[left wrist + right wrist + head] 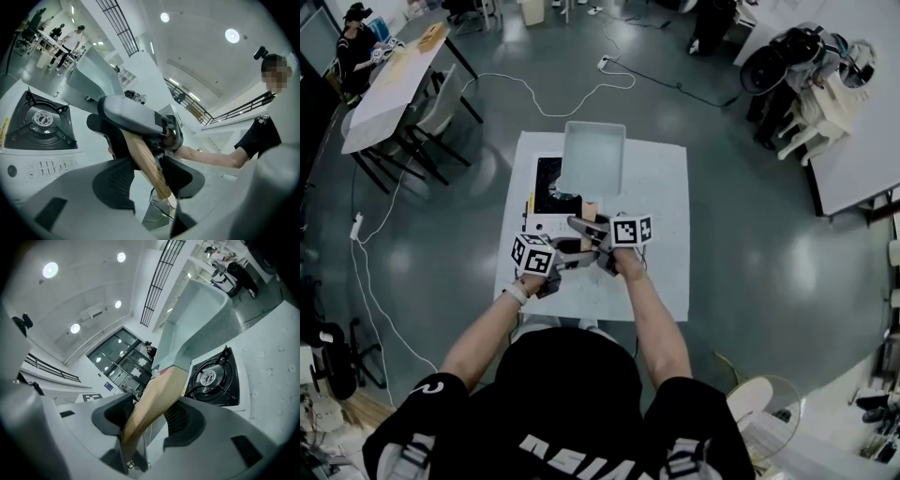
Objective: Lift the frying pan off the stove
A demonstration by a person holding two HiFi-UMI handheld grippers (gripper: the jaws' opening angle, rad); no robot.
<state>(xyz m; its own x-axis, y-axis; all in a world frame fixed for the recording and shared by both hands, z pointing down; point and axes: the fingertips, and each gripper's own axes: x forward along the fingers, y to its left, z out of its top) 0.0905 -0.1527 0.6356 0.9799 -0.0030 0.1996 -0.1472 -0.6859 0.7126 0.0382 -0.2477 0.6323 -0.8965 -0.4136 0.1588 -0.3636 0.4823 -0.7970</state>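
Observation:
The frying pan (593,155) is square and pale grey, with a wooden handle (589,214). It hangs tilted over the right part of the white single-burner stove (546,187). My left gripper (572,253) and right gripper (592,234) both grip that handle. In the left gripper view the handle (143,159) runs between the pads of the left gripper (149,180), with the right gripper (136,115) clamped further up. In the right gripper view the right gripper (150,417) is shut on the handle (157,397), the pan (199,317) rises ahead, and the burner (212,377) lies bare below it.
The stove stands on a white table (661,244) on a grey floor. A white cable (534,94) trails on the floor behind it. Desks with chairs (394,84) stand at far left, another table (853,141) at right. People stand far off in the left gripper view.

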